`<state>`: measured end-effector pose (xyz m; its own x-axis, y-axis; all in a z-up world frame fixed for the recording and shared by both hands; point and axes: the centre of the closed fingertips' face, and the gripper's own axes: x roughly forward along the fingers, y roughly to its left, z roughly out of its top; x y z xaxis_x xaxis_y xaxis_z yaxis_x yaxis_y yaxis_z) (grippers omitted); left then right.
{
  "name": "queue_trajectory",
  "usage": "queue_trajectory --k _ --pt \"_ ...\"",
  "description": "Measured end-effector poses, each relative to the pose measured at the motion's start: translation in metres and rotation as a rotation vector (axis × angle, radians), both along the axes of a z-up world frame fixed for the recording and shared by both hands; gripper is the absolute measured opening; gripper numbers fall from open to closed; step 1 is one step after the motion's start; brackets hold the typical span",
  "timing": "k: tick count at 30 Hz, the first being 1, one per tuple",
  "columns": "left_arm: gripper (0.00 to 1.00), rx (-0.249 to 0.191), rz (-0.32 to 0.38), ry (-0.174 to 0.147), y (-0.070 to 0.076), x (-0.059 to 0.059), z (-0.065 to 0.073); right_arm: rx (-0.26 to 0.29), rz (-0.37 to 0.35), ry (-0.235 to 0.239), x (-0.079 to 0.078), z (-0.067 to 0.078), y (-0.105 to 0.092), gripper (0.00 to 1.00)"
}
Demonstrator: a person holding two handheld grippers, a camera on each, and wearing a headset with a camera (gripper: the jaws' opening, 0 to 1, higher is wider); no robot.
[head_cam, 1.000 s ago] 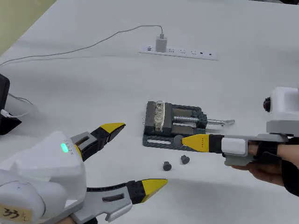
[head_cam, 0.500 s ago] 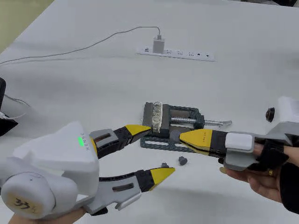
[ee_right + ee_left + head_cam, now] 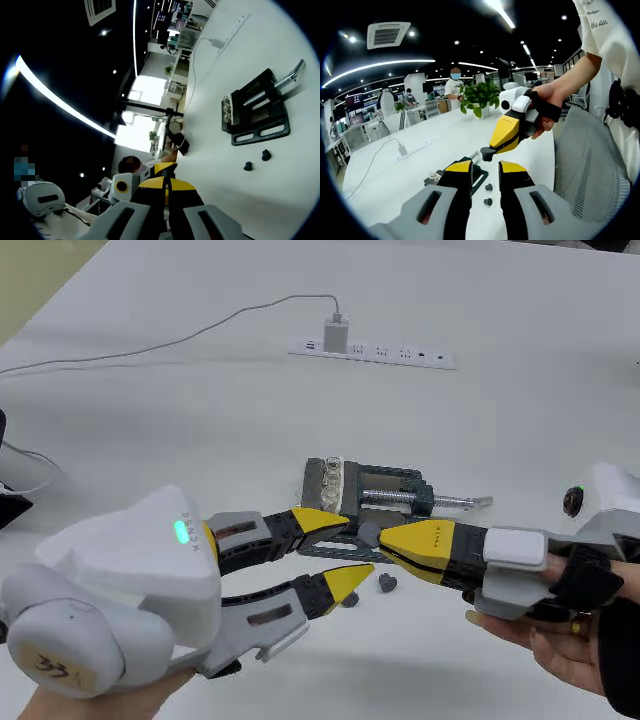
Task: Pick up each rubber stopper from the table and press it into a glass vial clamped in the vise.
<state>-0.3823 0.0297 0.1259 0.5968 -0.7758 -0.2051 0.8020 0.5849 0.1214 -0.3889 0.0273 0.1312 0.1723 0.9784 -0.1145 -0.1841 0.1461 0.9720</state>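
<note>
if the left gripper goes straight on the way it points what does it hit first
Probably the rubber stopper pinched in the right gripper, which sits just ahead of the left gripper; depth is unclear, so it may pass beside it.

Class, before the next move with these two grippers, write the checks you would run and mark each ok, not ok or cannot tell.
1. Right gripper grips a rubber stopper: ok.
2. Vise clamps glass vials: ok.
3. Held stopper over a vial: not ok, short of them.
4. Left gripper jaws open: ok.
5. Vial mouths free: cannot tell.
6. Two loose stoppers lie on the table: ok.
</note>
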Motion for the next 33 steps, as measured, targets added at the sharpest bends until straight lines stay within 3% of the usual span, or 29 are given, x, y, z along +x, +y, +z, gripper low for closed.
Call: queue_trajectory --k 5,27,33 --pt "0.06 0.001 -0.024 -0.013 -0.0016 -0.003 0.0027 0.007 0.003 0.023 -0.0008 -0.0015 -0.0011 0.0" --pt "0.04 -0.008 -0.035 -0.022 -0.0037 -0.0048 0.0061 0.073 -0.023 0.114 -0.0062 0.0001 0.0005 0.0" --pt "0.04 -0.014 -0.039 -0.017 -0.004 -0.0065 0.0063 0.077 -0.019 0.12 -0.0044 -0.0011 -0.0028 0.0"
